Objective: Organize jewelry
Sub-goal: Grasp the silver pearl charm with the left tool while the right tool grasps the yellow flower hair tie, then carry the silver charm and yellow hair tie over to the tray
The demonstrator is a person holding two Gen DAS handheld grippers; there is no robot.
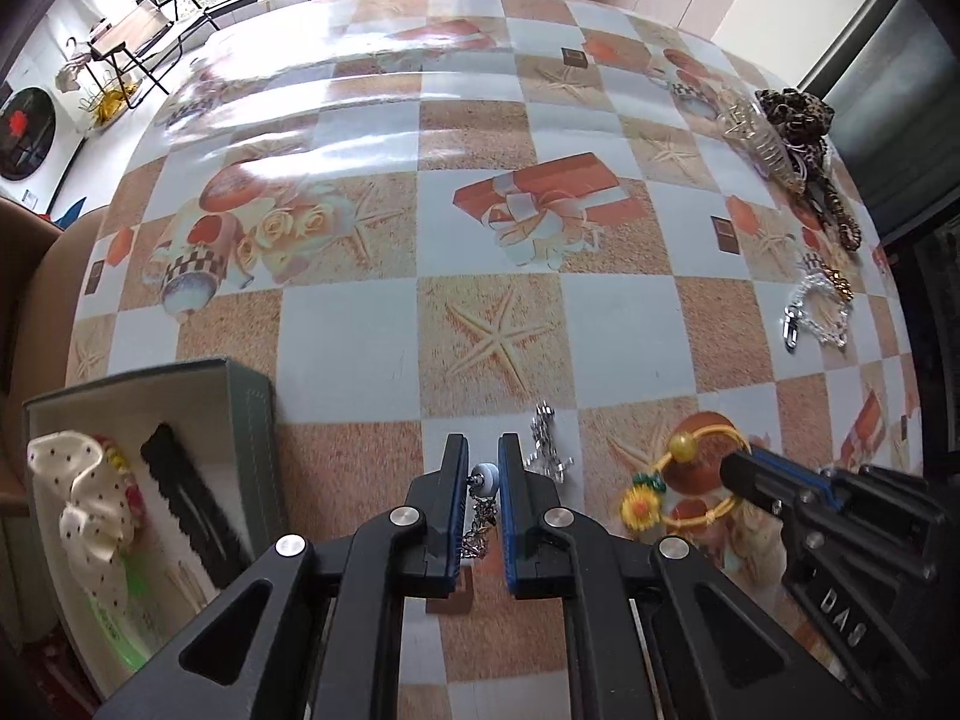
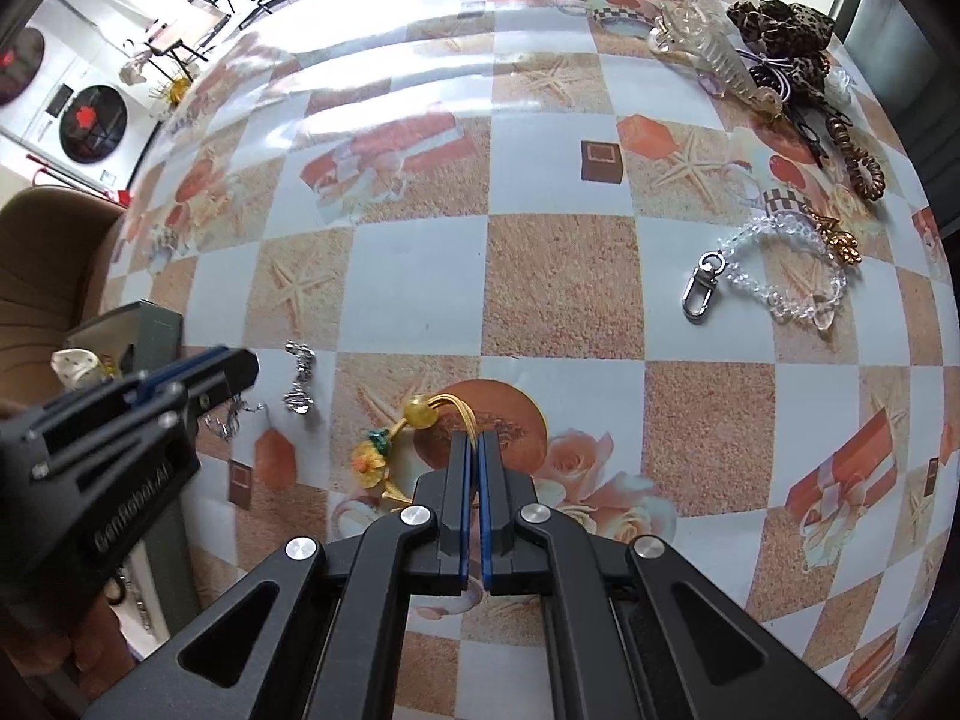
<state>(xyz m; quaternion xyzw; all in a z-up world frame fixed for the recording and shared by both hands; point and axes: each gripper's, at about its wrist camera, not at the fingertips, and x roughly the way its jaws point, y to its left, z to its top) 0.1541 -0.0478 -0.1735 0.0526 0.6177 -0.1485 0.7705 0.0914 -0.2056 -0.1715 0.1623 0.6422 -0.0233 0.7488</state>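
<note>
The left gripper [image 1: 483, 457] points down at the table [image 1: 618, 324] and pinches a small piece of jewelry, a pale round bead [image 1: 485, 473] with a thin silver chain [image 1: 479, 531] hanging under it, and its two pads sit tight on the bead. Just to the right of it a little silver charm piece [image 1: 547, 441] lies flat on the table. The right gripper [image 2: 474, 447] also points down and it is squeezed shut on the yellow cord [image 2: 465, 414] of a bracelet. That bracelet has a round yellow bead [image 2: 418, 411] and a small yellow flower [image 2: 372, 457], and they sit just left of the gripper tips, but the pictures do not tell if they touch the table. On the left side of the table stands a grey-green box [image 1: 255, 420] with its top open. Inside it there is a white hair tie with tiny dots [image 1: 90, 492] and a long black hair clip [image 1: 189, 507]. Far over on the right side of the table lies a clear bead chain with a silver clasp [image 2: 774, 285], and a small gold thing [image 2: 840, 240] sits at its far end. Past that, near the table's far corner, there is a heap with a clear claw clip [image 2: 714, 60], a spotted brown hair tie [image 2: 780, 24] and a brown coil hair tie [image 2: 861, 165]
</note>
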